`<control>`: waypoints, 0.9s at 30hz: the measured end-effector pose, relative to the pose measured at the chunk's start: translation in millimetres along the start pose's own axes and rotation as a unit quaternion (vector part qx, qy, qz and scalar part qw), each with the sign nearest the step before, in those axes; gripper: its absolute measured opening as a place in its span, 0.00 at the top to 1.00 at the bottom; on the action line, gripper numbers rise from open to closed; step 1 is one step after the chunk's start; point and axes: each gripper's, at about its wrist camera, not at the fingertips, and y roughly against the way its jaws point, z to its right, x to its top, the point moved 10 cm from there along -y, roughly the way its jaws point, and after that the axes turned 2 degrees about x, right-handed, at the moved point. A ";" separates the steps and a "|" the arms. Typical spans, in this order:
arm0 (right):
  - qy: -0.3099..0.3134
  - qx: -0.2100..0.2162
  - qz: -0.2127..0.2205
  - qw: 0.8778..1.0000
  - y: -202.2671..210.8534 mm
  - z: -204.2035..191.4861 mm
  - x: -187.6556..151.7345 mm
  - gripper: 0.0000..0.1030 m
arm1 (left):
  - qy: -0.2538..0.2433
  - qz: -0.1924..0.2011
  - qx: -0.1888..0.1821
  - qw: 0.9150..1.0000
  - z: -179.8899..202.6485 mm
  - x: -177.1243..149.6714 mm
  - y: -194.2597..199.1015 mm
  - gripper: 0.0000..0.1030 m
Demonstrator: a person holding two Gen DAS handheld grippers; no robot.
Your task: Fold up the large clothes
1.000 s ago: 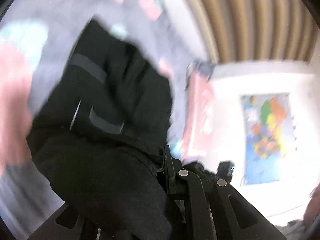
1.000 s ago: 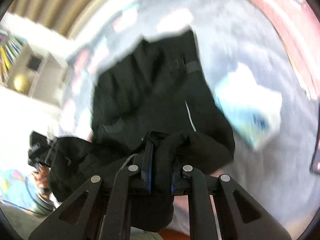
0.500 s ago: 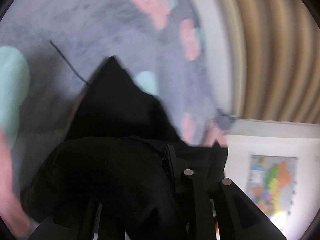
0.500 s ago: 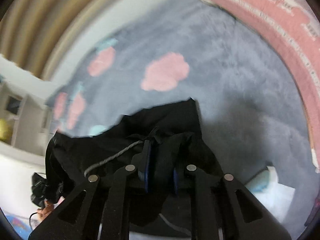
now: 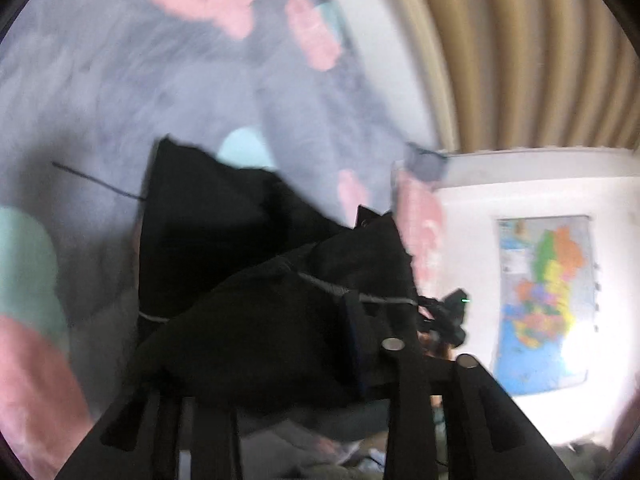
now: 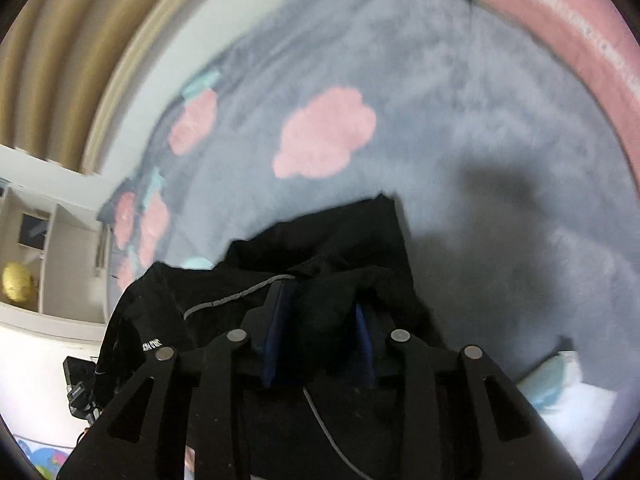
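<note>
Right wrist view: black garment [image 6: 328, 240] lies bunched on the grey rug [image 6: 460, 128].
Right tool [image 6: 320, 312] has its jaws opening, a fold of cloth loose between the blue pads (not pressed). Left tool [image 5: 280, 332] is opening too, mostly buried under the garment [image 5: 224, 220]; a map poster [image 5: 548, 304] hangs far right.

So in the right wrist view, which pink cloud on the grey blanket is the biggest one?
The lone pink cloud in the middle of the grey blanket, just beyond the black garment; the smaller pink patches cluster along the blanket's left edge.
</note>
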 end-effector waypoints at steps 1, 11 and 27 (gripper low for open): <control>0.001 -0.005 0.006 1.000 8.3 -1.2 1.8 0.48 | -0.011 0.007 0.001 1.000 6.0 -1.6 12.6 0.59; 0.115 -0.074 0.045 0.990 33.1 -19.3 -0.9 0.21 | -0.050 0.043 0.035 0.997 11.5 -1.6 24.4 0.50; 0.190 -0.135 -0.033 0.972 -94.8 -8.5 31.4 0.46 | 0.024 0.063 0.185 0.981 -93.1 33.6 -35.5 0.46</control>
